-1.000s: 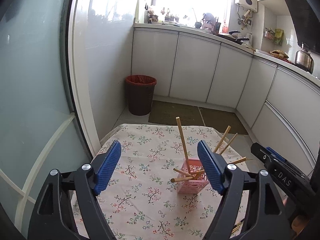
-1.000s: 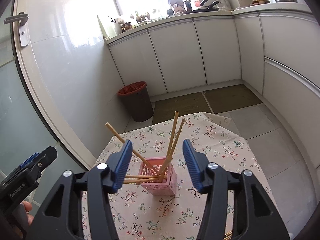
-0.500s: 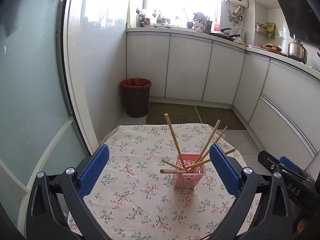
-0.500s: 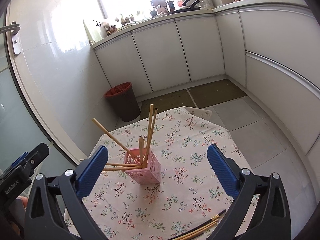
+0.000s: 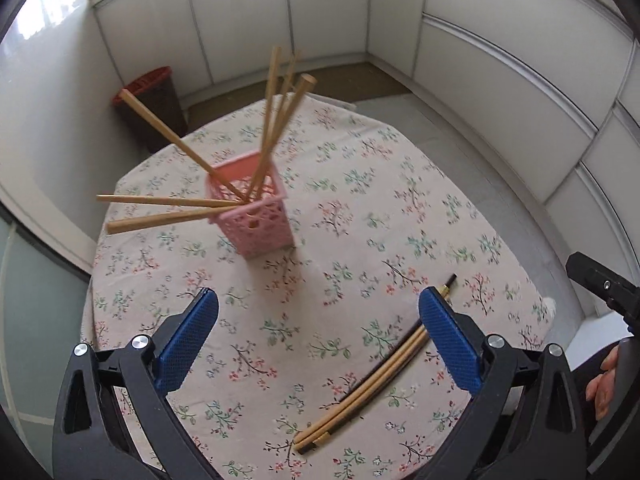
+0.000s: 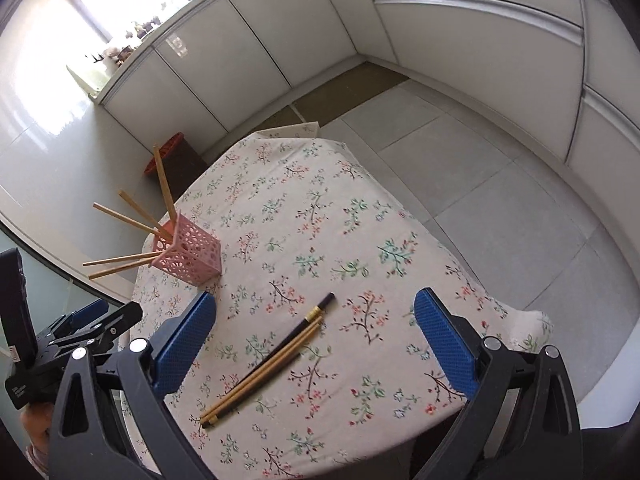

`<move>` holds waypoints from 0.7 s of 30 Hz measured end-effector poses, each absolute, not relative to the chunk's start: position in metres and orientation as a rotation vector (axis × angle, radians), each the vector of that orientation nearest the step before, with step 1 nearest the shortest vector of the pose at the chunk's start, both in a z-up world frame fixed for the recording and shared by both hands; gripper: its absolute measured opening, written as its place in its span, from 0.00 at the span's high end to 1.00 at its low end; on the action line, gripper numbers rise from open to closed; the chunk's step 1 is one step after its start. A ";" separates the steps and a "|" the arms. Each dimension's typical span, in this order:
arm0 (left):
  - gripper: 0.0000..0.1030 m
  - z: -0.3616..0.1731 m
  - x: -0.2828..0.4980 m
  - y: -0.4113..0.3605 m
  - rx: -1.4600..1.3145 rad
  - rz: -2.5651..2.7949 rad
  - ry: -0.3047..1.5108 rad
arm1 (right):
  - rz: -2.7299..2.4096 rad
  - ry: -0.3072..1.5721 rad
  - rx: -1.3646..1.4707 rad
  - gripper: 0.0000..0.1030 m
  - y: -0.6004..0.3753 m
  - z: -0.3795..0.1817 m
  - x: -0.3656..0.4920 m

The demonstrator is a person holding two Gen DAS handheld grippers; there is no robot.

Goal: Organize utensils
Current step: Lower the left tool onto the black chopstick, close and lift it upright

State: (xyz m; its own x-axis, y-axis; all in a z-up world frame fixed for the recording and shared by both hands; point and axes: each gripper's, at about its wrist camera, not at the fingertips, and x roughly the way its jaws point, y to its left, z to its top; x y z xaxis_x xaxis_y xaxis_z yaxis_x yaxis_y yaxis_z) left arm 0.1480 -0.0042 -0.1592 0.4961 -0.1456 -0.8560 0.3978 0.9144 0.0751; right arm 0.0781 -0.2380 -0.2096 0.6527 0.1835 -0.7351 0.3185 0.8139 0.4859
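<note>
A pink lattice holder stands on the floral tablecloth and holds several wooden chopsticks that splay outward. It also shows in the right wrist view. A small bundle of loose chopsticks, two wooden and one black with a gold band, lies flat on the cloth near the front; it shows in the right wrist view too. My left gripper is open and empty above the cloth. My right gripper is open and empty, over the loose chopsticks.
The table is small and round-cornered, with floor on the right. White cabinets line the back and right. A red-rimmed bin stands on the floor behind the table. A glass door is at the left.
Both grippers have opened wider and tilted down toward the table. The loose chopsticks near the front edge have come fully into view. The holder has not moved.
</note>
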 end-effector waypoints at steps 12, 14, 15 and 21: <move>0.13 -0.234 0.169 -0.089 0.364 -0.588 1.276 | -0.148 0.873 0.719 0.06 -0.277 -0.230 0.049; 0.19 -0.246 0.174 -0.103 0.383 -0.612 1.314 | -0.164 0.869 0.718 0.06 -0.280 -0.232 0.047; 0.24 -0.252 0.176 -0.110 0.389 -0.621 1.331 | -0.167 0.871 0.719 0.06 -0.282 -0.233 0.046; 0.45 -0.282 0.183 -0.140 0.470 -0.625 1.390 | -0.181 0.880 0.728 0.06 -0.289 -0.238 0.045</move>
